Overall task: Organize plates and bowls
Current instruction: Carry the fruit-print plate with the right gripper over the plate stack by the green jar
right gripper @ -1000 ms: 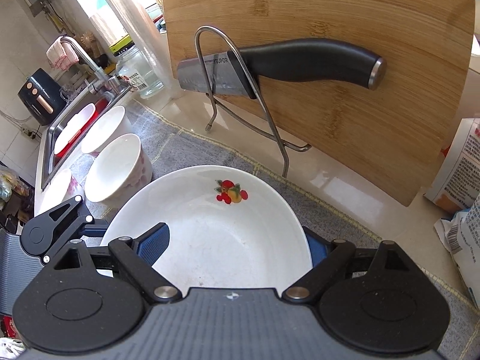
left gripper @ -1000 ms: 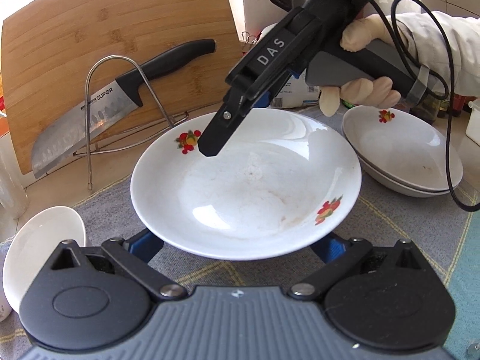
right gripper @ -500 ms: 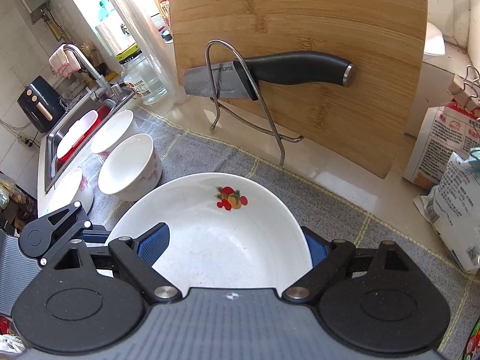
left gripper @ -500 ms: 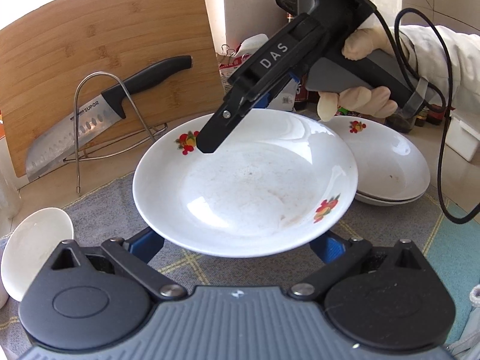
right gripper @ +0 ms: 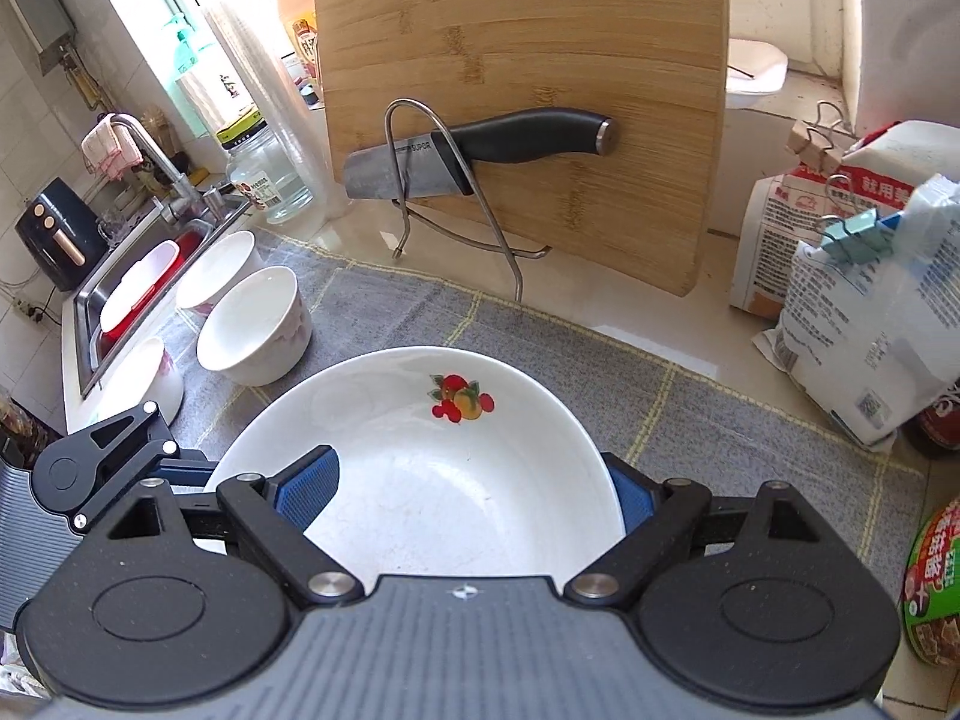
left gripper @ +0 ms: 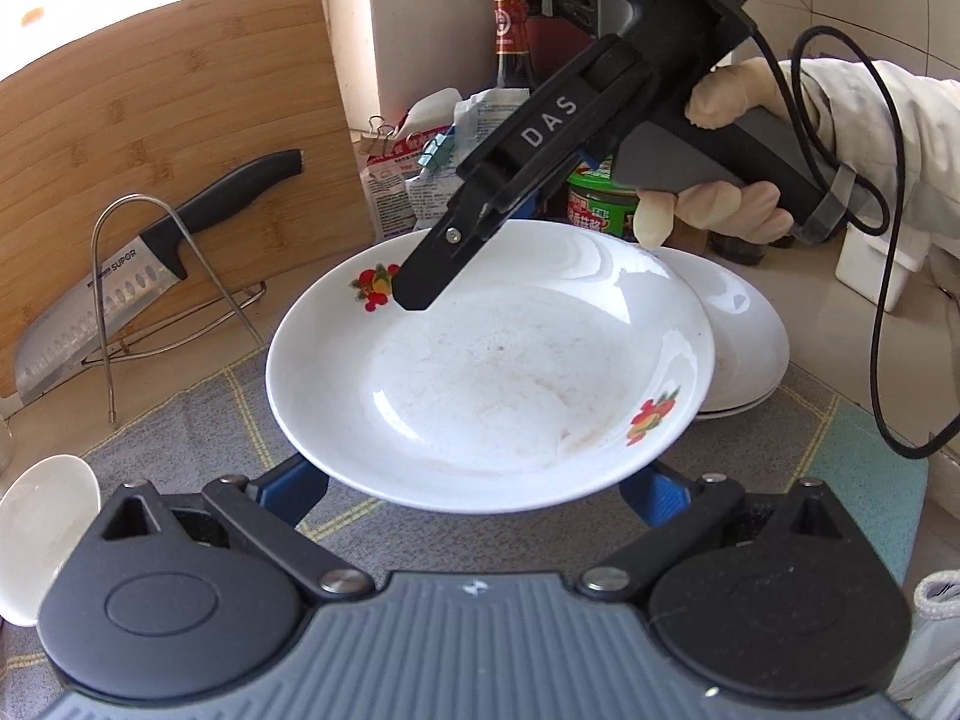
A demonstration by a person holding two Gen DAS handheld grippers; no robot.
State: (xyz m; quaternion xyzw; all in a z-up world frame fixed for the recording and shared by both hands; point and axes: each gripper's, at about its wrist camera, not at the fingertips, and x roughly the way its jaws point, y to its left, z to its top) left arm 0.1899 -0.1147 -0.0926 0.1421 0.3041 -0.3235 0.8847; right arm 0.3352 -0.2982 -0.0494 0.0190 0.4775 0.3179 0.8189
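Two grippers share one plate (left gripper: pixel 489 372) here, and we carry it clear of the grey mat (left gripper: pixel 198 420) between them. Our left gripper (left gripper: pixel 480 489) reaches under the near rim with its blue pads spread wide on either side, more a cradle than a pinch; whether the pads actually press the plate we cannot tell, since the rim hides them. Our right gripper (right gripper: pixel 474 495) takes the opposite edge, one pad inside the well and the other outside the rim, so it looks clamped on the plate, though the contact itself is hidden.

We judge the two-sided hold is there because the plate is wide, shallow and glazed, and a single pinch at the rim would let it tip.

The plate hangs partly over the stacked plates (left gripper: pixel 750 348) to our right, which suggests they are its destination. Several bowls (right gripper: pixel 255 327) stand together on the mat near the sink (right gripper: pixel 90 300), apparently grouped by kind. The knife (left gripper: pixel 150 252) in its wire rack (left gripper: pixel 120 300) against the cutting board (left gripper: pixel 168 120) sits well apart from our path.

Lowering calls for both ends to drop level.
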